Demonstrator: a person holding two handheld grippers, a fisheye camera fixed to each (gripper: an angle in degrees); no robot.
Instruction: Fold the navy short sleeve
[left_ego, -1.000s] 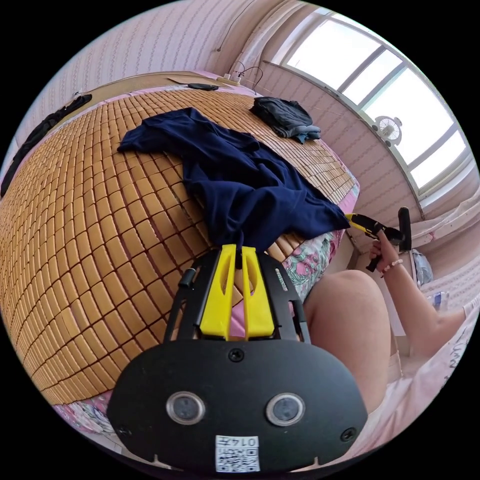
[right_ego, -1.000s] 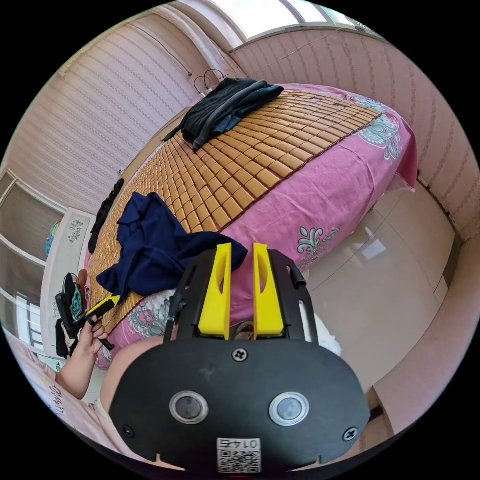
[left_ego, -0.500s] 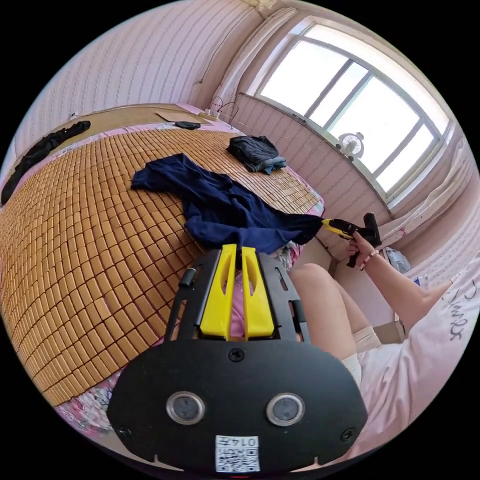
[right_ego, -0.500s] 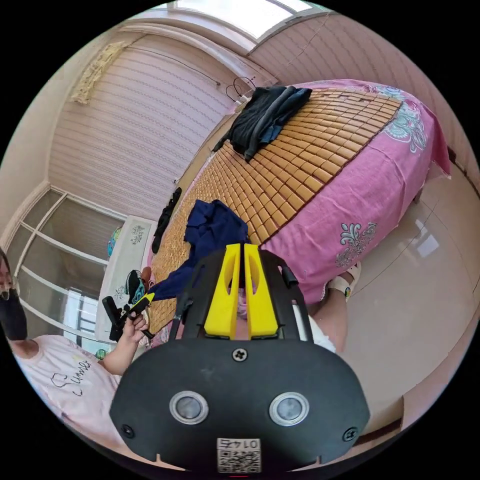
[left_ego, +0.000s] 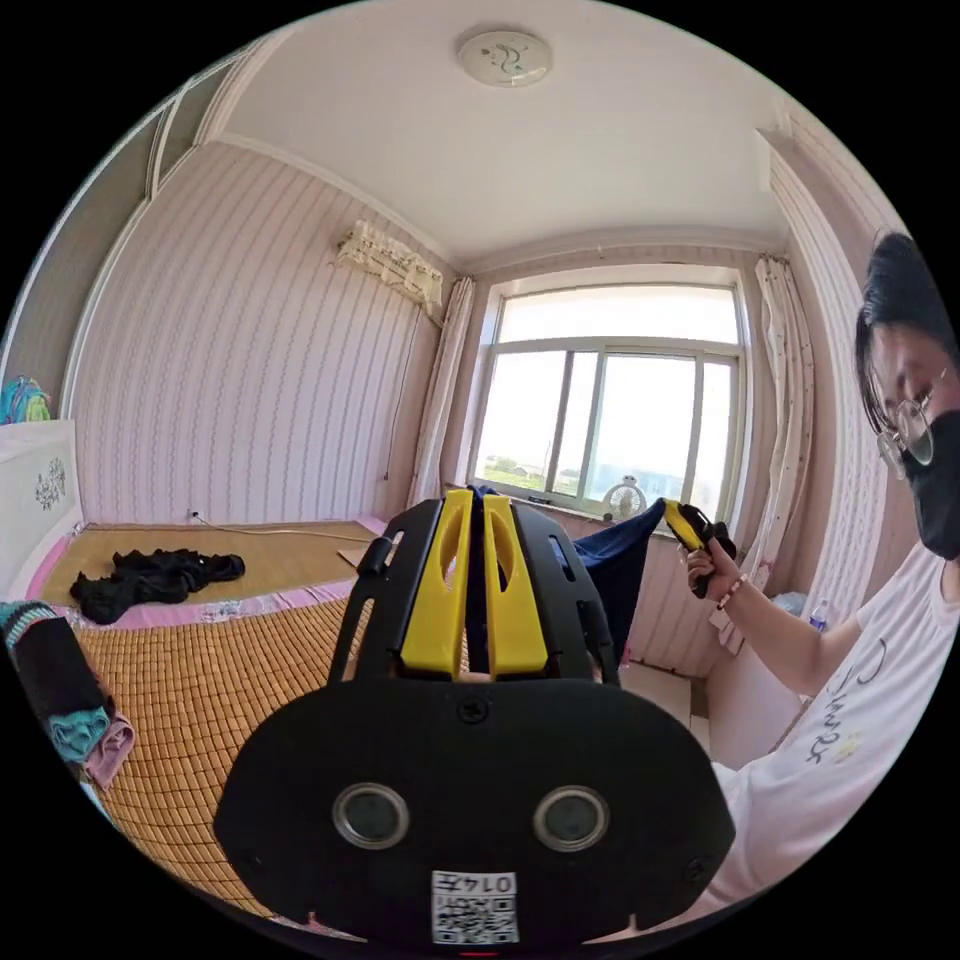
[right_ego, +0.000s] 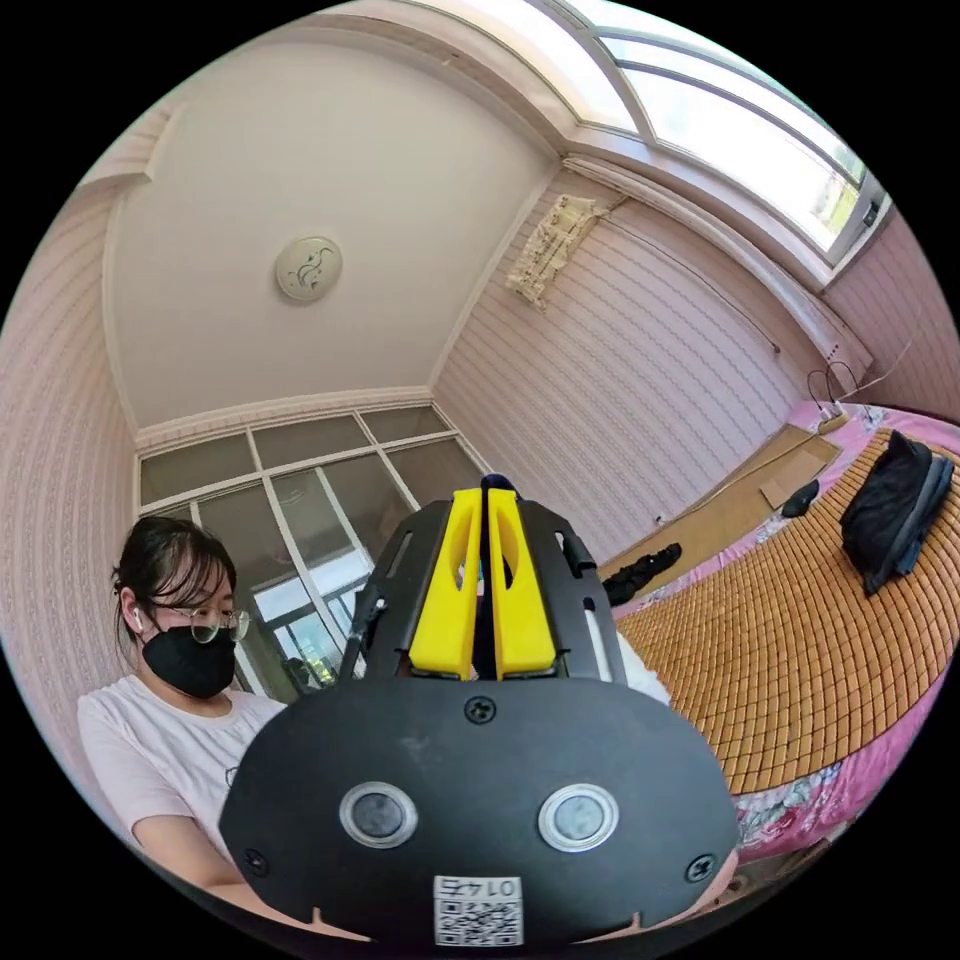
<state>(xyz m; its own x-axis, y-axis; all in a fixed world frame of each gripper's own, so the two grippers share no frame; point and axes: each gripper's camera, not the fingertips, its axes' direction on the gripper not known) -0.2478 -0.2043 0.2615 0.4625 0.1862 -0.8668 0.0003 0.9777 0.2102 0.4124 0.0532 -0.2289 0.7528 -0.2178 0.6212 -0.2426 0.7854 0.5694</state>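
Navy short sleeve (left_ego: 615, 575) hangs in air above the bamboo mat (left_ego: 190, 700), both corners pinched: left gripper (left_ego: 477, 590) and right gripper (left_ego: 682, 524) clamp fabric. Risk: thin bites slip, shirt drops crumpled.

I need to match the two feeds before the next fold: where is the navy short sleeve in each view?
Left gripper view: the navy short sleeve hangs at centre, pinched in this view's own jaws and stretched right to the right gripper.
Right gripper view: a navy edge pokes out at centre, above this view's own closed jaws.
Shared landmark: the round ceiling light, upper left in the right gripper view.
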